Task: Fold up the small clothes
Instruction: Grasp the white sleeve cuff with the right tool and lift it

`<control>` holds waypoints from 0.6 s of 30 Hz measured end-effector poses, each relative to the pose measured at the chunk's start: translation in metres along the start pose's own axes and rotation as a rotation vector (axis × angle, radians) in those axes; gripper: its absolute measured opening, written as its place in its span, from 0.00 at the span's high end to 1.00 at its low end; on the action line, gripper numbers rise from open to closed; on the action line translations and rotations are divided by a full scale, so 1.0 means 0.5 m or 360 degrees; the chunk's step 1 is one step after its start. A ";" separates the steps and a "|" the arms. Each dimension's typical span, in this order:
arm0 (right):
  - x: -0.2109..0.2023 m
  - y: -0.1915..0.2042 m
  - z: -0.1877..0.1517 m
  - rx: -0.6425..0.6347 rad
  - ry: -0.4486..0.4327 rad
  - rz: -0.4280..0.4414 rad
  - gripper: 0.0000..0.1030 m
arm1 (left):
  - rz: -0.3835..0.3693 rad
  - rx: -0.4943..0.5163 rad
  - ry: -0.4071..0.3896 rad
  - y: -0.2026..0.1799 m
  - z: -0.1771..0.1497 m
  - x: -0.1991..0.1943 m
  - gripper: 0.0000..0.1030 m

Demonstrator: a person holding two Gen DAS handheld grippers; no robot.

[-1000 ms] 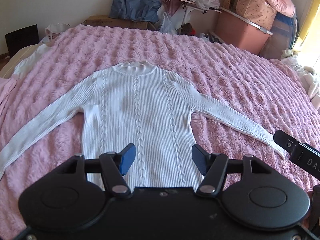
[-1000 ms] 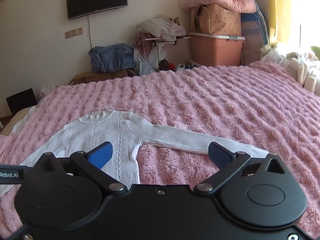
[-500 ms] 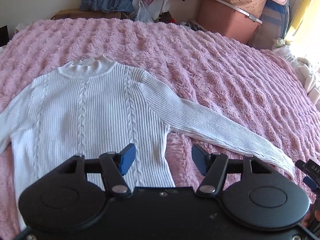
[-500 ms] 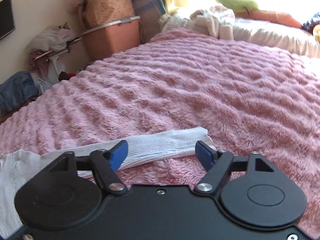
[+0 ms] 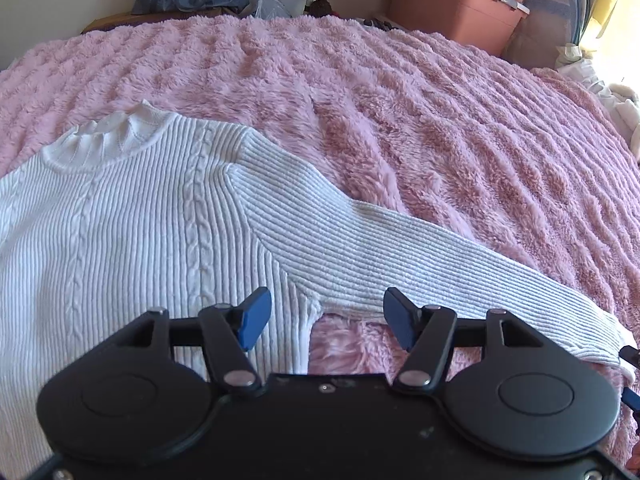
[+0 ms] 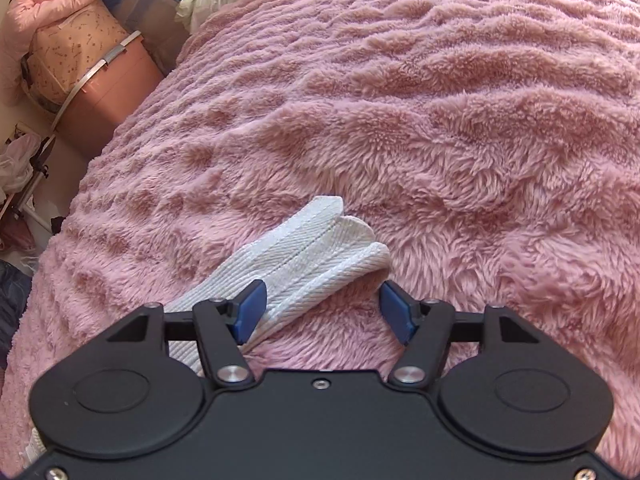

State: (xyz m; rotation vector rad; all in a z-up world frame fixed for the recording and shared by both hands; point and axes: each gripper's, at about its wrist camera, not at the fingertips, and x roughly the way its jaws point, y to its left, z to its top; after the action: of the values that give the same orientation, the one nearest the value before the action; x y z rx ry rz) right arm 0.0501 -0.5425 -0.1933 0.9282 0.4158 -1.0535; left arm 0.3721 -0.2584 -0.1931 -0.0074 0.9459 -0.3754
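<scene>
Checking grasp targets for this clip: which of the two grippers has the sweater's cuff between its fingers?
The right gripper: the white cuff lies between its open fingers. The left gripper instead sits over the sweater's armpit, where sleeve meets body.

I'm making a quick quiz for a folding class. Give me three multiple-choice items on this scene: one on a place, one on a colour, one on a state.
1. What lies between the right claw pads?
A. the sweater's collar
B. the sweater's cuff
C. a sock

2. What colour is the blanket?
A. pink
B. green
C. grey

3. How does the left claw stand?
A. shut on the sleeve
B. open over the armpit
C. holding a hanger

Key:
1 B: the bunched cuff sits between the pads.
2 A: fluffy pink pile lies under the sweater.
3 B: its pads stand apart over the armpit, gripping nothing.
</scene>
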 end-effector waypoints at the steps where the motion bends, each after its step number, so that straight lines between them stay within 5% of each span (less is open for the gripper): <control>1: 0.004 0.000 0.002 0.0009 0.0001 0.0005 0.37 | 0.0005 -0.0013 0.0019 0.002 -0.002 0.012 0.36; 2: 0.005 -0.001 0.002 0.0019 0.0000 0.0005 0.40 | 0.0006 -0.0029 0.0040 0.003 -0.005 0.028 0.36; 5: 0.004 -0.004 0.008 0.0049 -0.0019 0.0038 0.69 | 0.0020 -0.0021 0.0049 0.001 -0.008 0.052 0.36; 8: 0.005 -0.009 0.015 0.0085 -0.0024 0.0094 0.85 | 0.0023 -0.0011 0.0046 0.002 -0.016 0.055 0.36; 18: -0.081 0.070 0.041 0.0046 -0.0132 0.0367 0.91 | -0.0042 -0.0034 0.0012 0.011 -0.029 0.015 0.36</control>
State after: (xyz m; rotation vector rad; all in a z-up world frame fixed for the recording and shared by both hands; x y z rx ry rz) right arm 0.0591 -0.5302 -0.1381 0.9307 0.2189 -0.8857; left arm 0.3661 -0.2533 -0.2084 -0.0383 0.9578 -0.3899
